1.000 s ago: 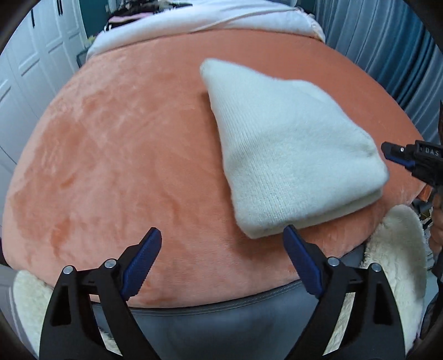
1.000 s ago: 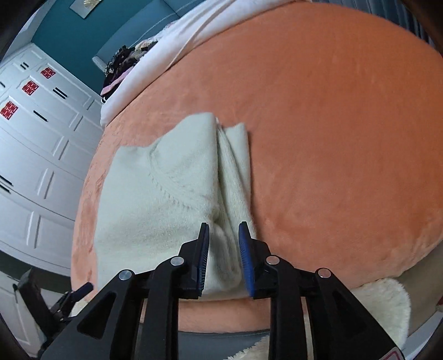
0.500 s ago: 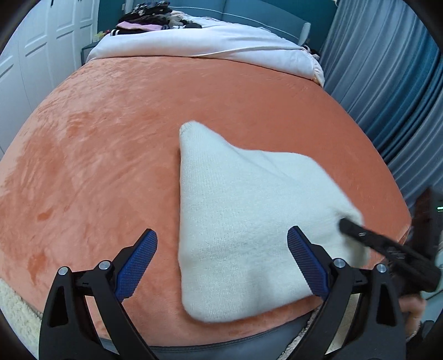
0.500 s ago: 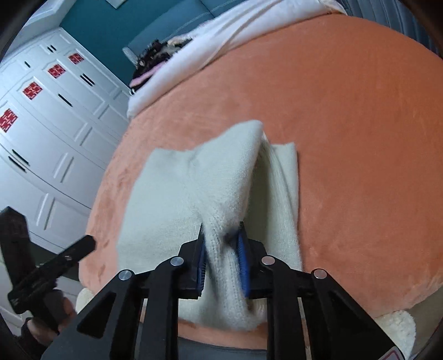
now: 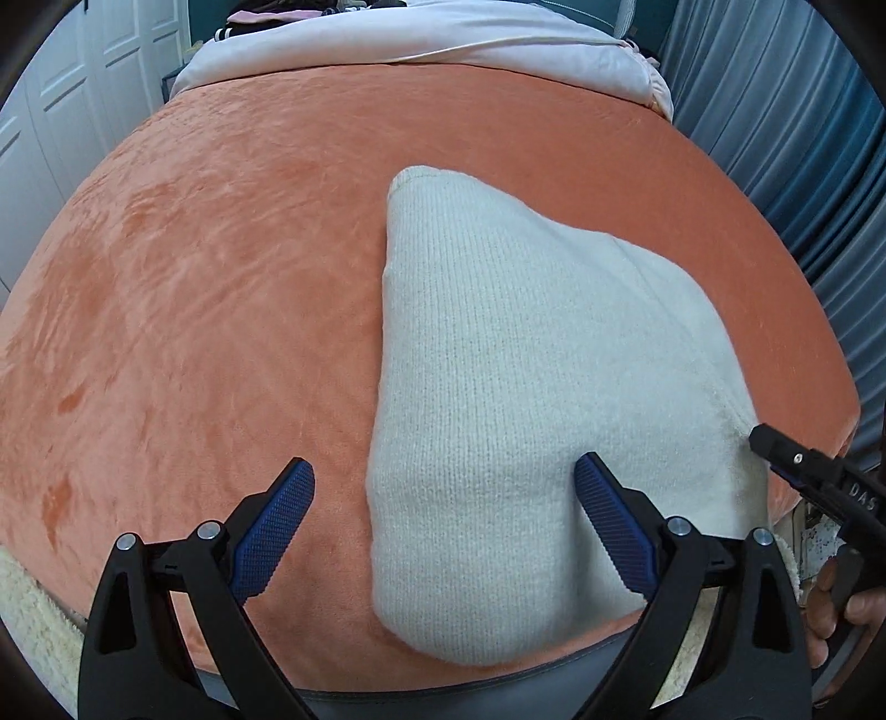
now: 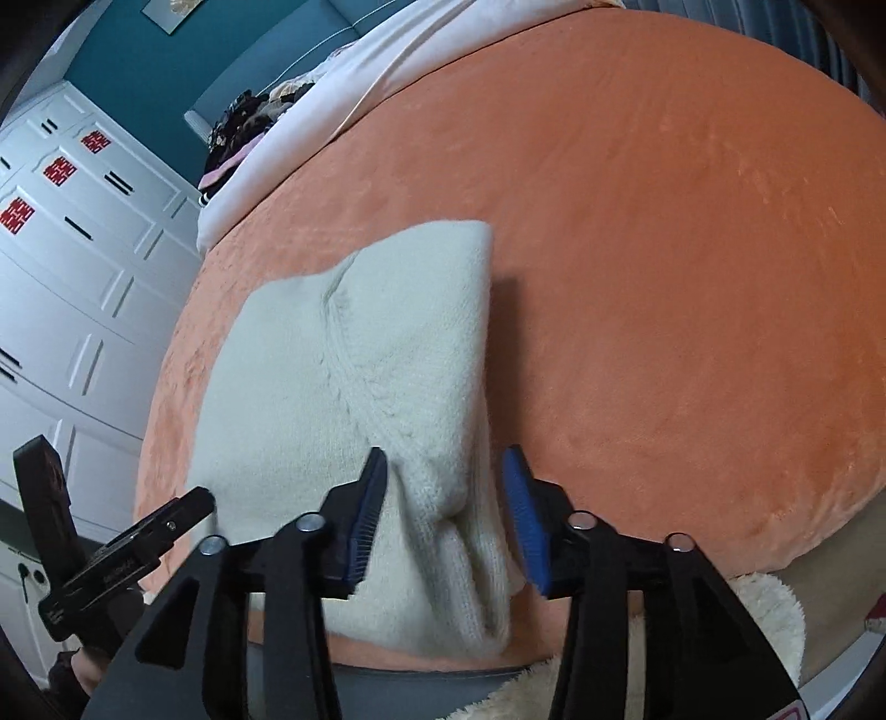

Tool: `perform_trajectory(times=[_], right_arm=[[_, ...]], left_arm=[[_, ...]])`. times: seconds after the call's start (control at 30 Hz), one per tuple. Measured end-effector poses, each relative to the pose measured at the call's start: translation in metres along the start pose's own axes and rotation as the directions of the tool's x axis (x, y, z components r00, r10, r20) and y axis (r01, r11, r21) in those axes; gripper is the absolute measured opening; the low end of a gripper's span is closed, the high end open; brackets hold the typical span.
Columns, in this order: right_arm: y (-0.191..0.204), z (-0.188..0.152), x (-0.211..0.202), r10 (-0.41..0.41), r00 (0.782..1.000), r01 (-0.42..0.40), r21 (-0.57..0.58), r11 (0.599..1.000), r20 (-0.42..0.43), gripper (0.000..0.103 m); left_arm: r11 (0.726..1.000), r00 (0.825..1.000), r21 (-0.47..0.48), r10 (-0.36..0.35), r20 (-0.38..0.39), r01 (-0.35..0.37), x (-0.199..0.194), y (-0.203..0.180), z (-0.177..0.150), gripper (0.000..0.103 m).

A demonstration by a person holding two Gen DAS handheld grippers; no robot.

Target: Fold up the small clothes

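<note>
A cream knitted garment (image 5: 515, 399) lies folded on the orange plush bed cover (image 5: 210, 310), near its front edge. My left gripper (image 5: 443, 526) stands open over the garment's near left corner, one pad above the cover and the other above the knit. In the right wrist view the same garment (image 6: 354, 354) shows a bunched fold at its near right end. My right gripper (image 6: 443, 520) straddles that fold; its jaws are opening and the pads stand clear of the knit. The right gripper's tip (image 5: 797, 471) shows at the left view's right edge.
White wardrobe doors (image 6: 66, 288) stand to the left. A white sheet (image 5: 421, 44) and a pile of dark clothes (image 6: 243, 127) lie at the bed's far end. Blue curtains (image 5: 786, 111) hang on the right. A cream fluffy rug (image 6: 764, 626) lies below the bed's front edge.
My right gripper was shut on the garment's fold, carried it over, and now has let go. My left gripper moved across to stand over the garment's near corner.
</note>
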State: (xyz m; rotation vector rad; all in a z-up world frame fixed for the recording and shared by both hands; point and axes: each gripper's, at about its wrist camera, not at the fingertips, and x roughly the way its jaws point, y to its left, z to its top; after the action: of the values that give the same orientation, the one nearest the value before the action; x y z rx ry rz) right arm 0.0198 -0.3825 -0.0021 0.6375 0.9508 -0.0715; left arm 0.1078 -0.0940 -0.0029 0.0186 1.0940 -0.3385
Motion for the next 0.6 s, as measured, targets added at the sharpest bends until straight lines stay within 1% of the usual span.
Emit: perform_trajectory(times=[0.07,0.1,0.2,0.27,0.33,0.4,0.5,0.6], right_arm=[[-0.007,0.006,0.011,0.021,0.999,-0.02,0.032,0.999,-0.031,0.056],[-0.005,0.005,0.014,0.034,0.998,-0.032,0.042,0.999,-0.048,0.057],[-0.005,0.006,0.032,0.072,0.993,-0.067,0.066,0.996,-0.09,0.062],[-0.005,0.006,0.045,0.089,0.989,-0.08,0.074,0.994,-0.115,0.063],[-0.003,0.006,0.054,0.113,0.986,-0.103,0.086,0.991,-0.121,0.066],[-0.003,0.007,0.06,0.138,0.982,-0.125,0.102,0.987,-0.127,0.067],[-0.001,0.007,0.072,0.191,0.973,-0.173,0.132,0.976,-0.134,0.068],[-0.002,0.009,0.082,0.235,0.963,-0.212,0.164,0.963,-0.133,0.07]], left_arm=[[1.0,1.0,-0.002,-0.005,-0.004,0.005,0.002,-0.002,0.002,0.095],[1.0,1.0,-0.003,-0.009,-0.008,0.009,0.004,-0.003,0.003,0.096],[0.999,0.999,-0.004,-0.034,-0.023,0.034,0.011,-0.005,0.007,0.098],[0.998,0.998,-0.009,-0.054,-0.03,0.054,0.017,-0.006,0.009,0.098],[0.997,0.996,-0.021,-0.073,-0.043,0.072,0.024,-0.006,0.012,0.098],[0.995,0.994,-0.031,-0.093,-0.051,0.092,0.029,-0.006,0.015,0.098],[0.993,0.993,-0.036,-0.113,-0.043,0.112,0.036,-0.005,0.018,0.098],[0.986,0.986,-0.049,-0.164,-0.038,0.162,0.047,0.0,0.021,0.098]])
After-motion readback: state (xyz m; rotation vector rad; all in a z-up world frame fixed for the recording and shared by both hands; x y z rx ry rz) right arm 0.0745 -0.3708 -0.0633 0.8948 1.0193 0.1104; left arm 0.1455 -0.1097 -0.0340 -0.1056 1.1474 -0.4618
